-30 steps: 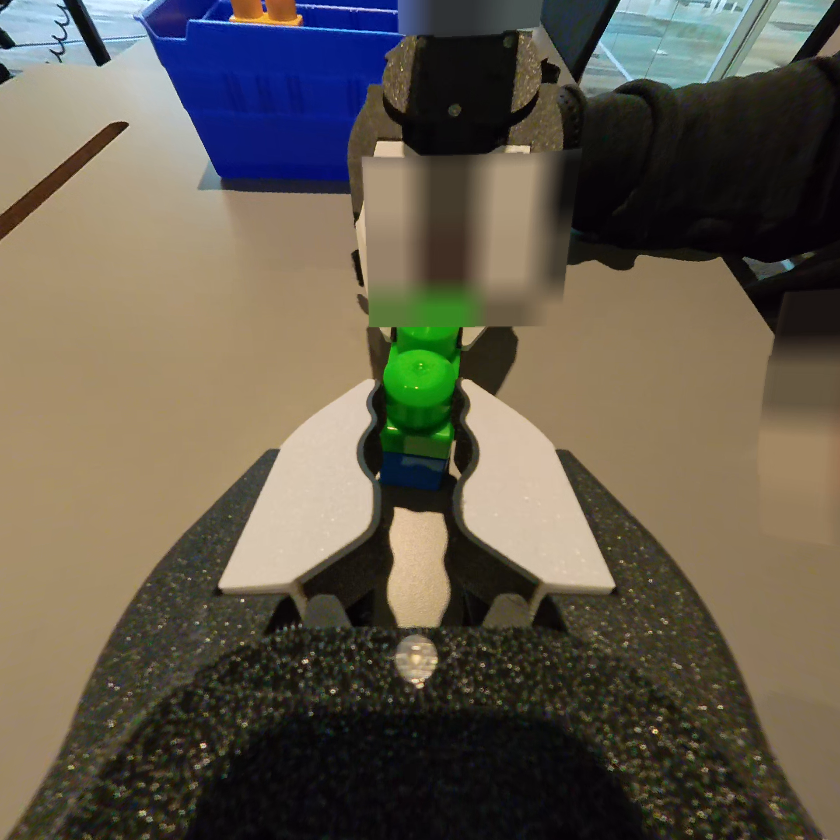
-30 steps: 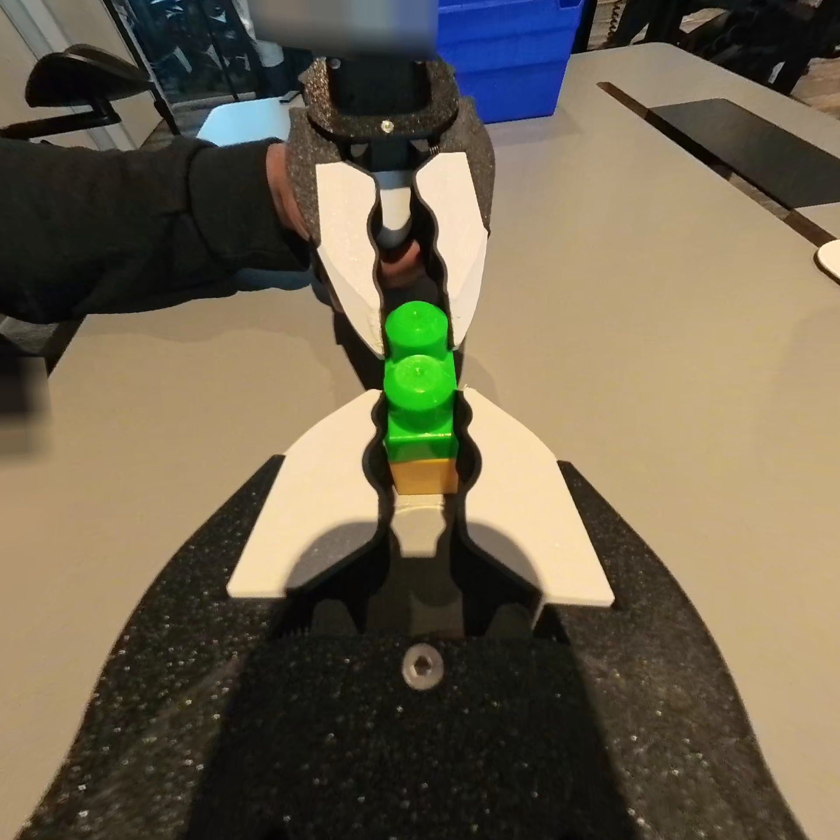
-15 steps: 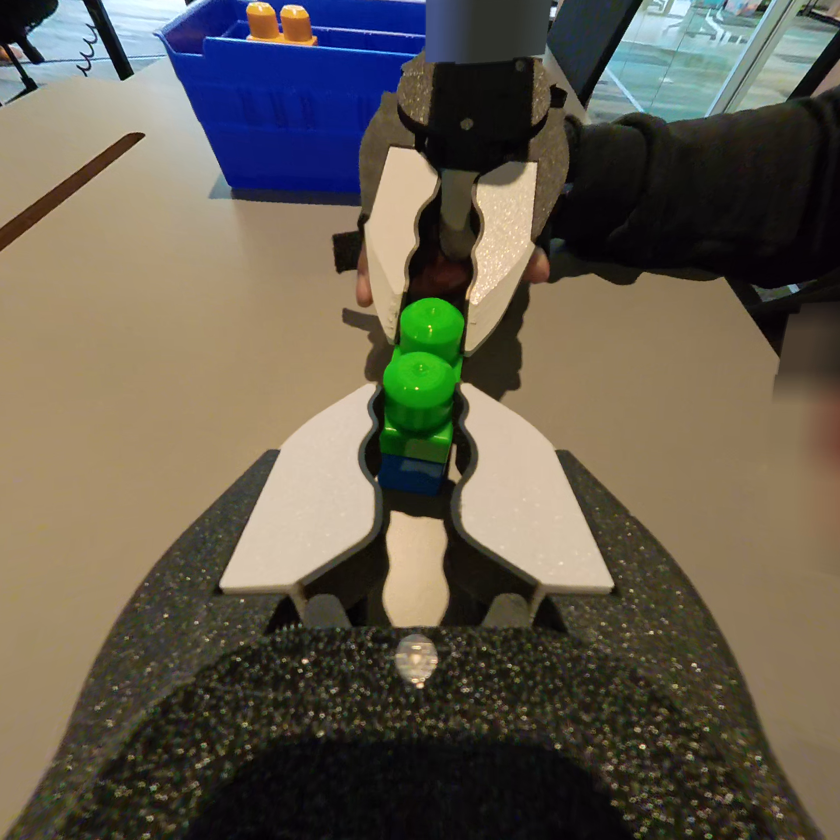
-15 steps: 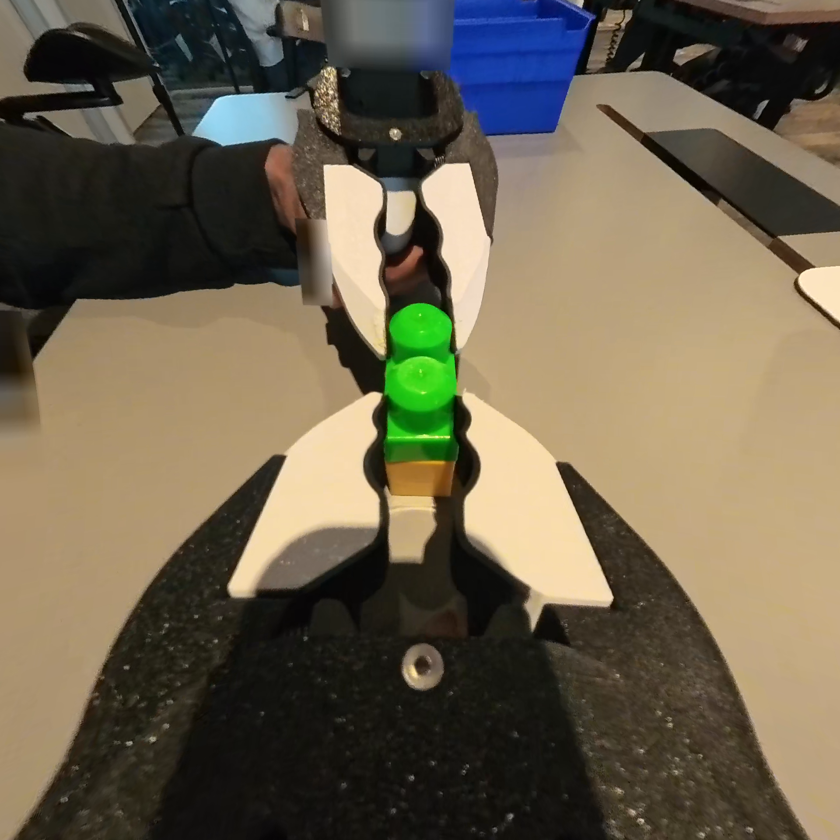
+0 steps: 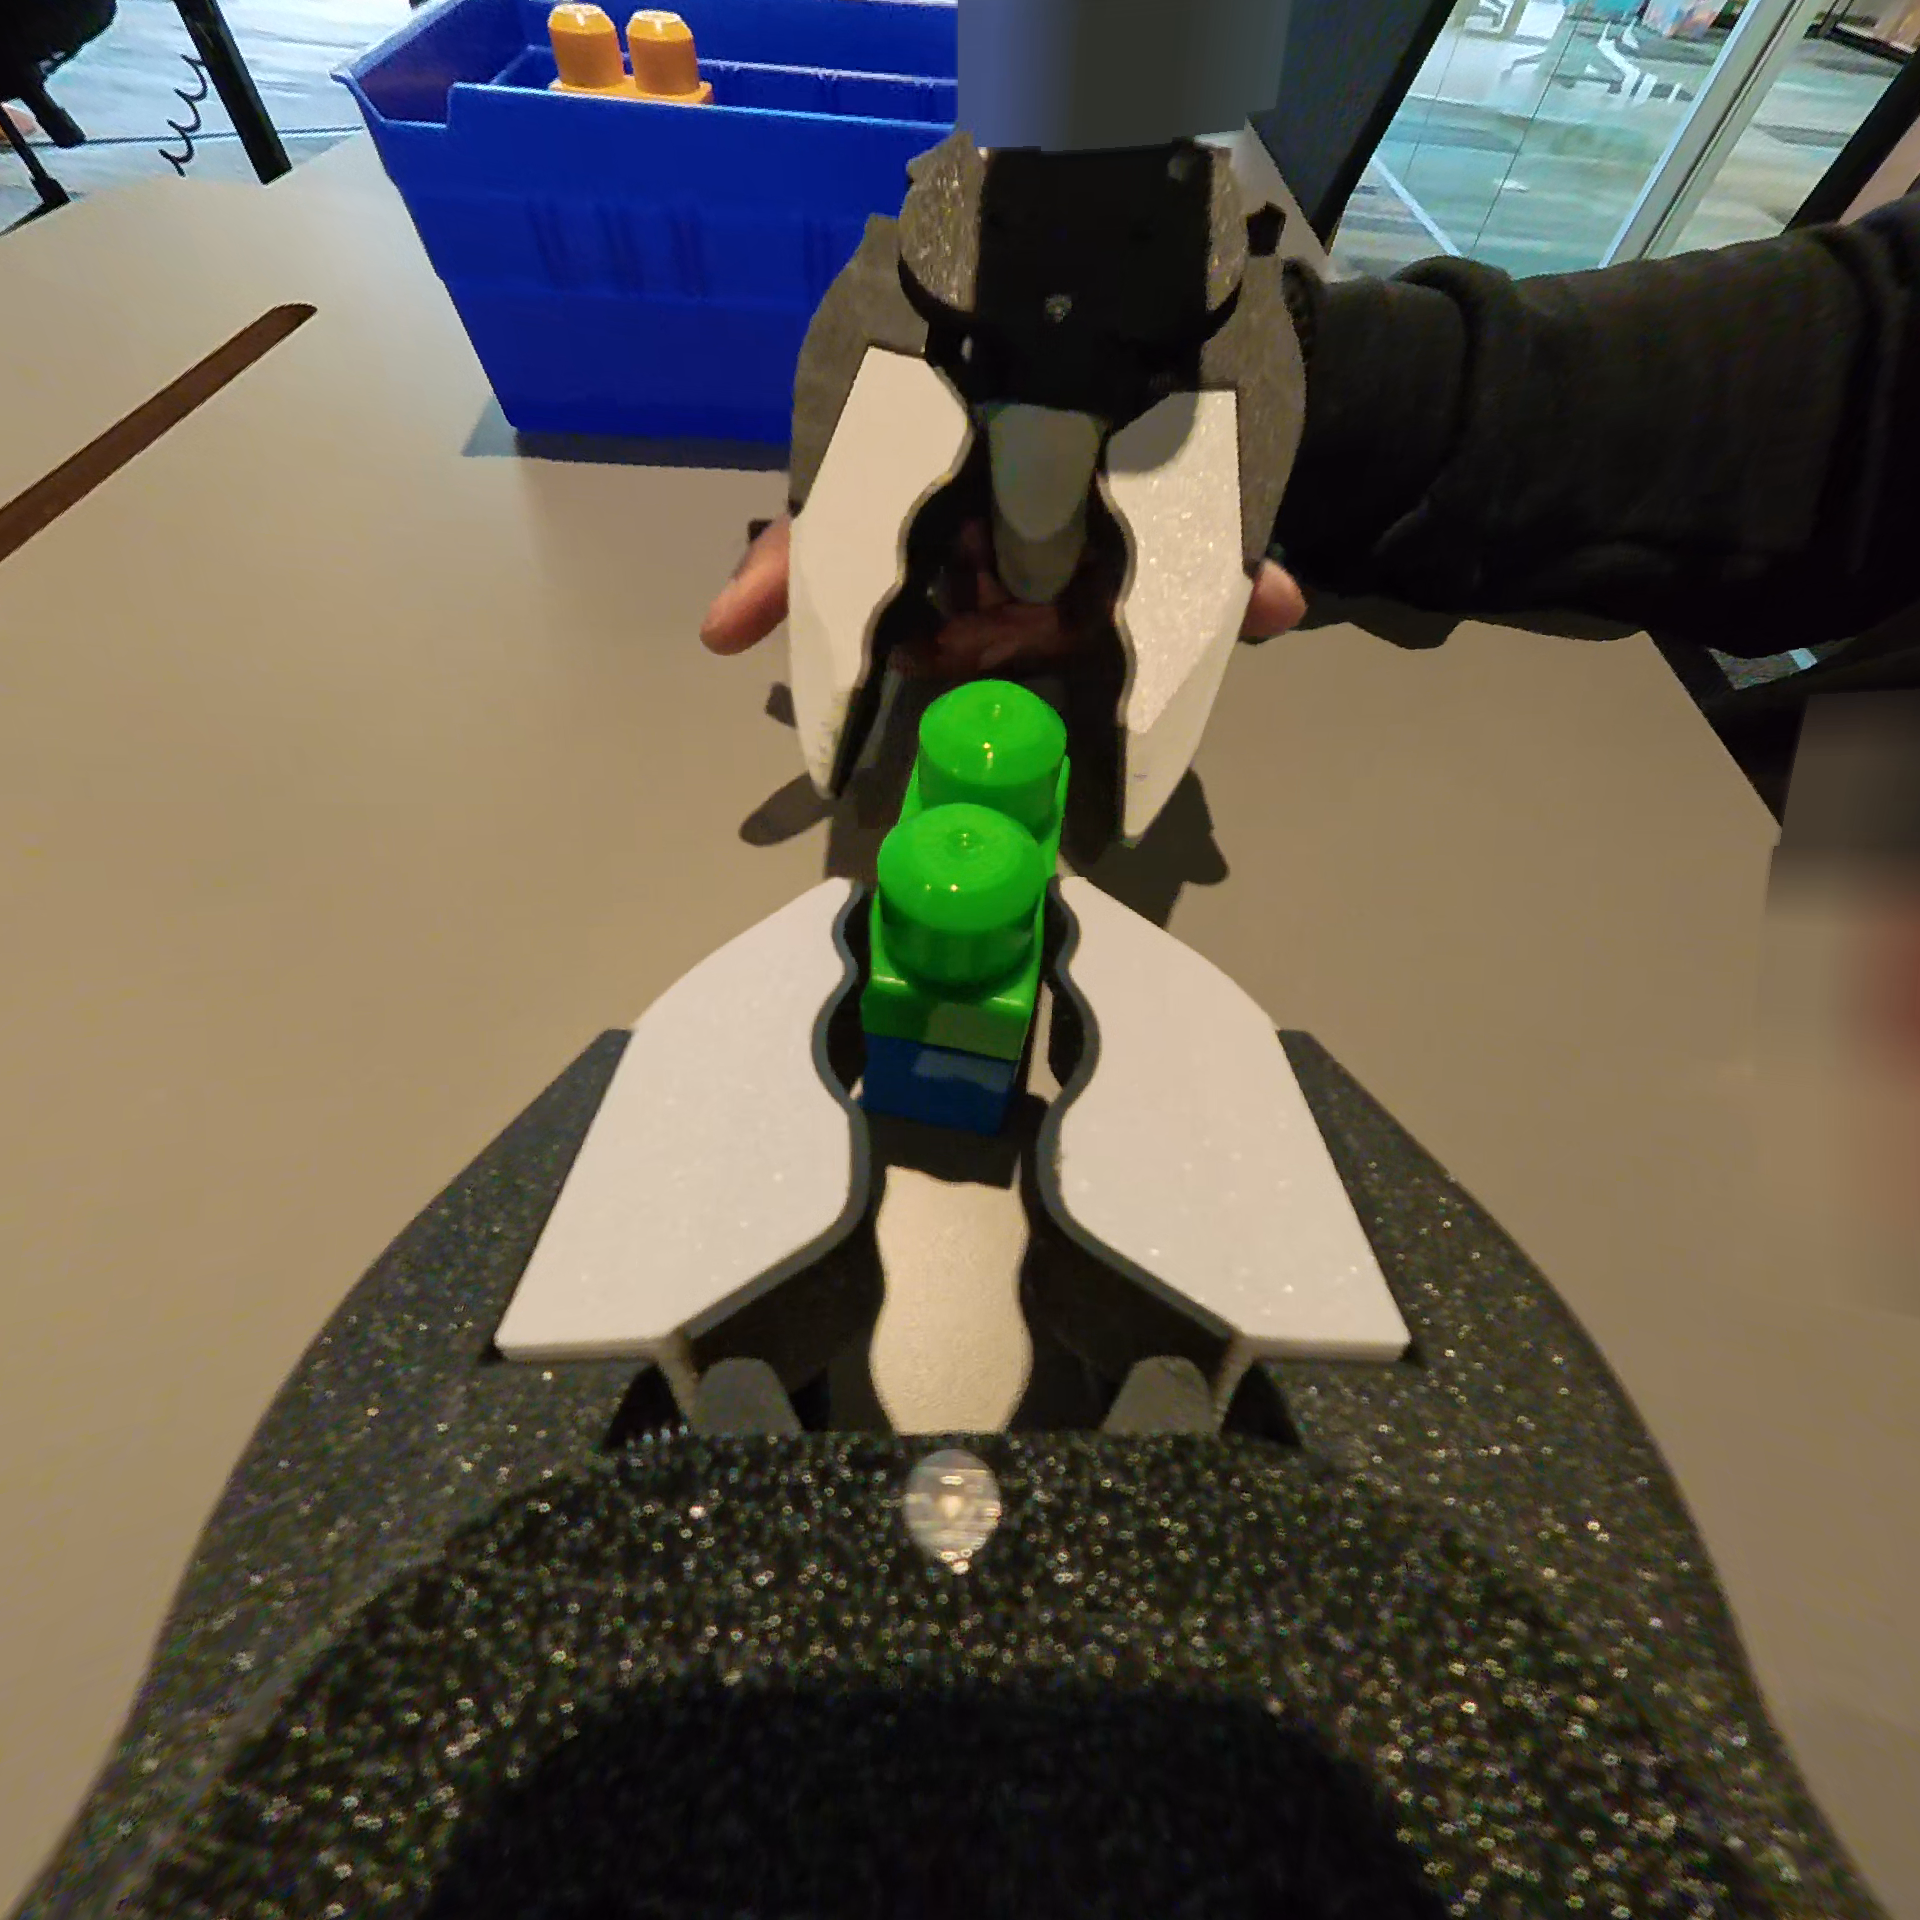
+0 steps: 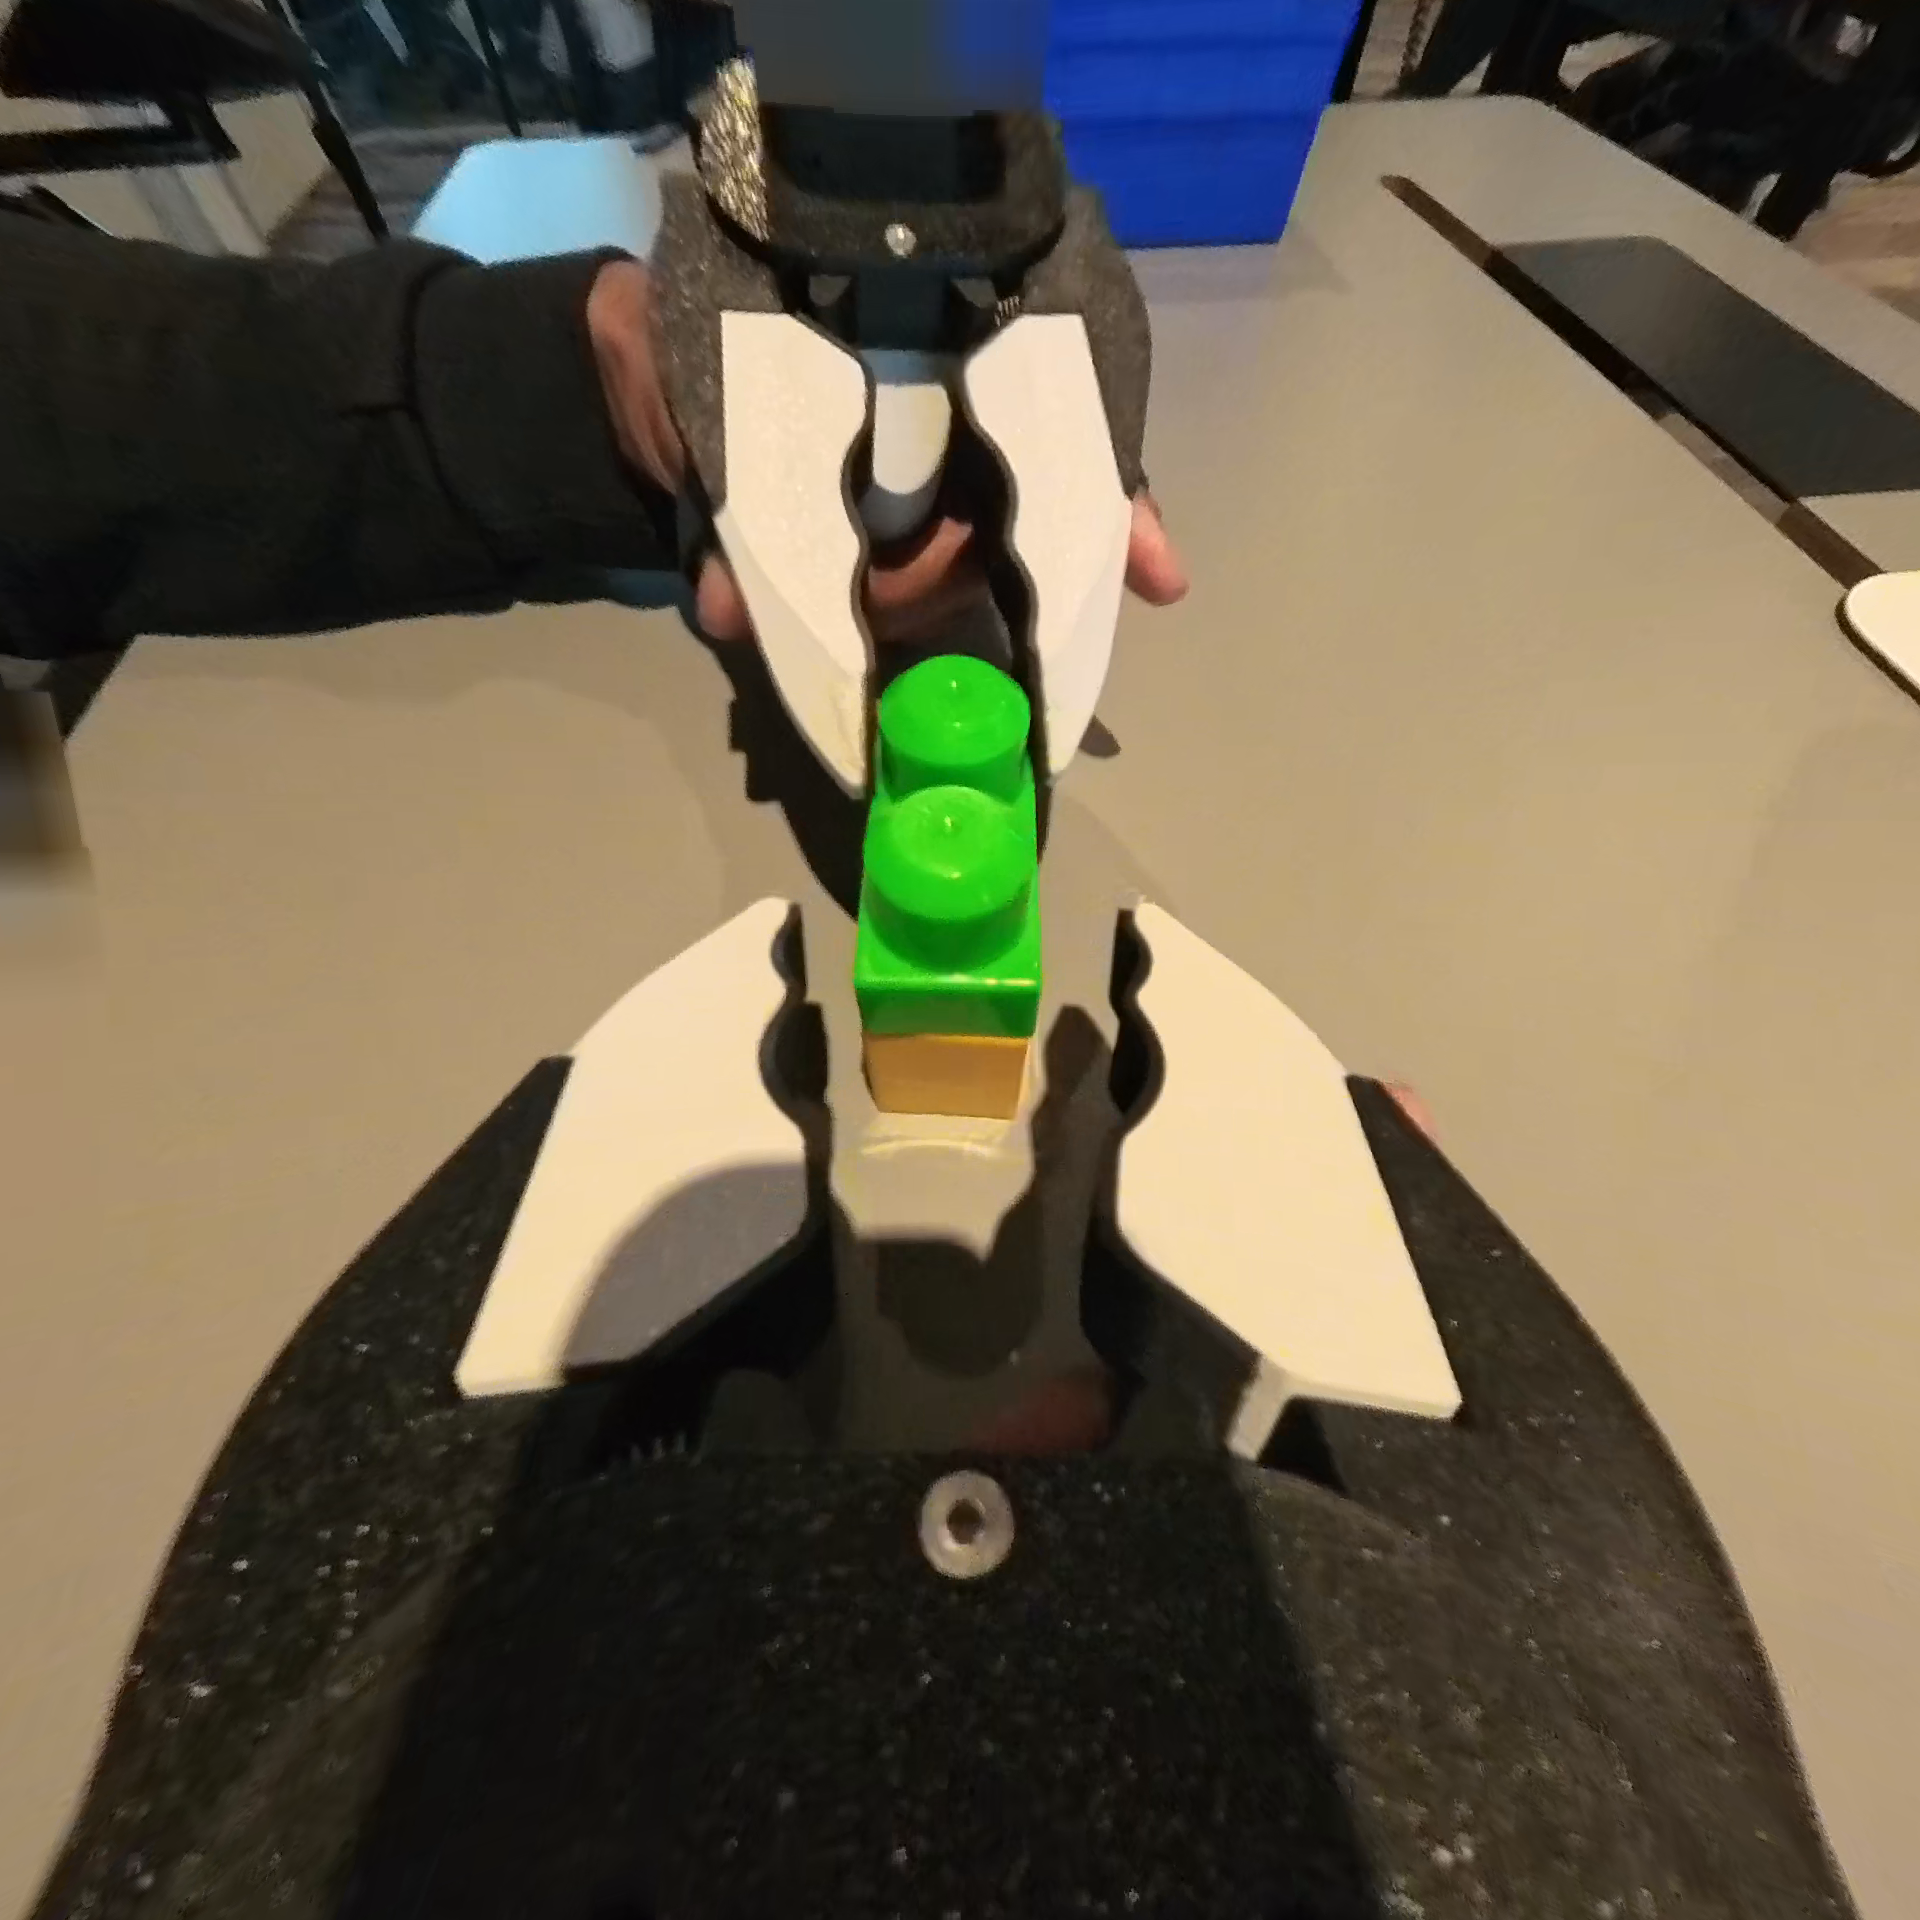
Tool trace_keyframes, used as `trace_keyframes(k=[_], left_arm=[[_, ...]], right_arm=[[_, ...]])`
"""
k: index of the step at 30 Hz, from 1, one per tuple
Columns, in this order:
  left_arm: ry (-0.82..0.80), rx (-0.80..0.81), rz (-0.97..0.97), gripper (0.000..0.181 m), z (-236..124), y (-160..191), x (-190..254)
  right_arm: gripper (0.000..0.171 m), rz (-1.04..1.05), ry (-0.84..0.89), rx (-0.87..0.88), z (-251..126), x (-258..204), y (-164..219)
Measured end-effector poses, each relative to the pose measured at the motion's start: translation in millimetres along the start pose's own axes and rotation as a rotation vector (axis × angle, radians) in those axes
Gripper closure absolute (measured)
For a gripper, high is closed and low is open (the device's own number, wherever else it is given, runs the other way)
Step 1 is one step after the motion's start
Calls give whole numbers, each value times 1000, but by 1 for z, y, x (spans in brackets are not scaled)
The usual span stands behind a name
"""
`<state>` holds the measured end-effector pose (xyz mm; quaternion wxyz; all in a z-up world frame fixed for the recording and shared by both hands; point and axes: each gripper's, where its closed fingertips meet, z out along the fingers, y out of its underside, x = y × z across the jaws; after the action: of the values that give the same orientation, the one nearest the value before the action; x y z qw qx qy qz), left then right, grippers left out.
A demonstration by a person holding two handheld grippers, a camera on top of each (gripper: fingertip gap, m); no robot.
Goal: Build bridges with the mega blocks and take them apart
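A green two-stud block bridges a blue block at my left end and an orange block at my right end; the bridge stands on the grey table. My left gripper is shut on the green block above the blue one. It shows at the far end in the right wrist view. My right gripper is open, its fingers apart on either side of the green block without touching it. It also shows spread open in the left wrist view.
A blue bin holding an orange block stands on the table beyond the bridge. A dark slot cuts the table at the left. A black mat and a white disc lie to the right. Dark-sleeved hands hold both grippers. The tips of both grippers are at nearly the same place.
My right gripper has opened and let go of the green block's end over the orange block. My left gripper stays shut on the other end.
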<state>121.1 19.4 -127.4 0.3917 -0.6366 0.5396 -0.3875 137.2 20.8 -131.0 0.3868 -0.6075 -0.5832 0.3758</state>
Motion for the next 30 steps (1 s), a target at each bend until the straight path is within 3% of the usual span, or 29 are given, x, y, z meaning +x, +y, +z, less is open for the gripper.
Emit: trace_keyframes(k=[3, 5, 6, 10, 13, 17, 21, 23, 26, 30], left_arm=[[-9, -37, 6, 141, 4, 4, -1], [-18, -51, 18, 131, 6, 6, 0], [-26, -40, 21, 125, 6, 4, -1], [-47, 121, 10, 105, -7, -20, -6], [-75, 312, -7, 101, -31, -48, -12], [-121, 454, -60, 106, -57, -63, -24], [-163, 419, -80, 110, -57, -55, -33], [-173, 380, -85, 111, -52, -50, -35], [-166, 329, -74, 112, -43, -44, -32], [-147, 269, -72, 113, -31, -36, -30]], right_arm=[[117, -35, 39, -88, 8, 1, 10], [134, -55, 74, -134, 13, 3, 14], [134, -55, 91, -137, 14, 5, 14], [134, -73, 131, -120, 12, 9, 8], [134, -109, 225, -26, -3, 16, -23], [135, -191, 445, 197, -67, 25, -98], [134, -168, 767, 416, -195, 47, -144], [134, -86, 874, 412, -253, 66, -128], [135, 105, 1000, 359, -317, 107, -63], [134, 283, 1022, 232, -334, 145, 22]])
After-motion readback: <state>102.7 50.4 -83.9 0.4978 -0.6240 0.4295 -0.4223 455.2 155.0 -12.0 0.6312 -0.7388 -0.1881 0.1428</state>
